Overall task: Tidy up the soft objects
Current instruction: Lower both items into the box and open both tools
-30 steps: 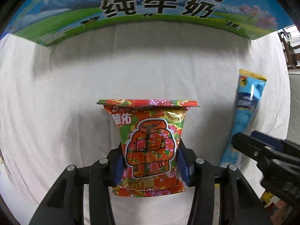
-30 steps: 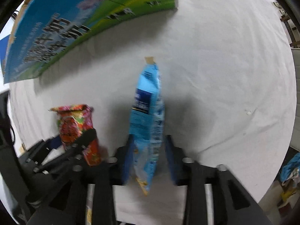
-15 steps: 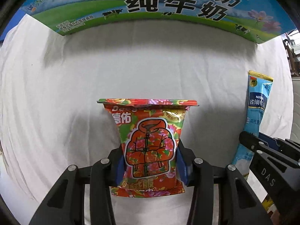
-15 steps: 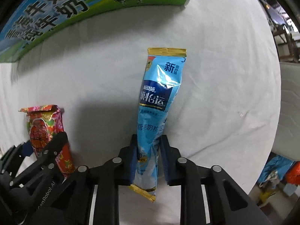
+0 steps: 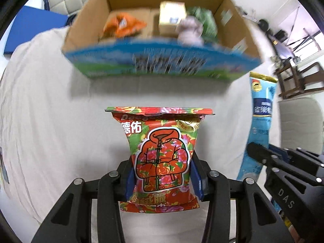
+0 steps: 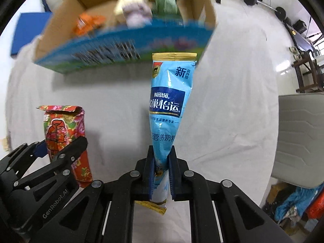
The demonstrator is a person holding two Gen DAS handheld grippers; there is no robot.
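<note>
Your left gripper (image 5: 162, 180) is pinching the red floral snack bag (image 5: 161, 154) across its lower half, blue pads pressed in on both sides, and the bag stands upright above the white cloth (image 5: 50, 111). Half a second ago the milk carton box (image 5: 162, 64) showed you only its printed wall at the far edge; now you are looking over that wall into the open top, where an orange packet (image 5: 121, 25), a tan pack (image 5: 172, 15), a pale plush toy (image 5: 190, 31) and something green (image 5: 204, 20) lie inside (all blurred by motion). To the right, your right gripper (image 5: 261, 158) carries the blue Nestle pouch (image 5: 262, 111), whose gold top edge now sits just below the box's near right corner.

From the right wrist view, your right gripper (image 6: 161, 172) is closed tightly on the narrow lower end of the blue Nestle pouch (image 6: 170, 101), which rises upright with its gold seal overlapping the box's (image 6: 121, 50) blue front wall. The box interior, hidden earlier, is now in view from here too. At the left, your left gripper (image 6: 60, 147) holds the red floral snack bag (image 6: 62, 129) over the white cloth (image 6: 232, 101), near you and well short of the box.
</note>
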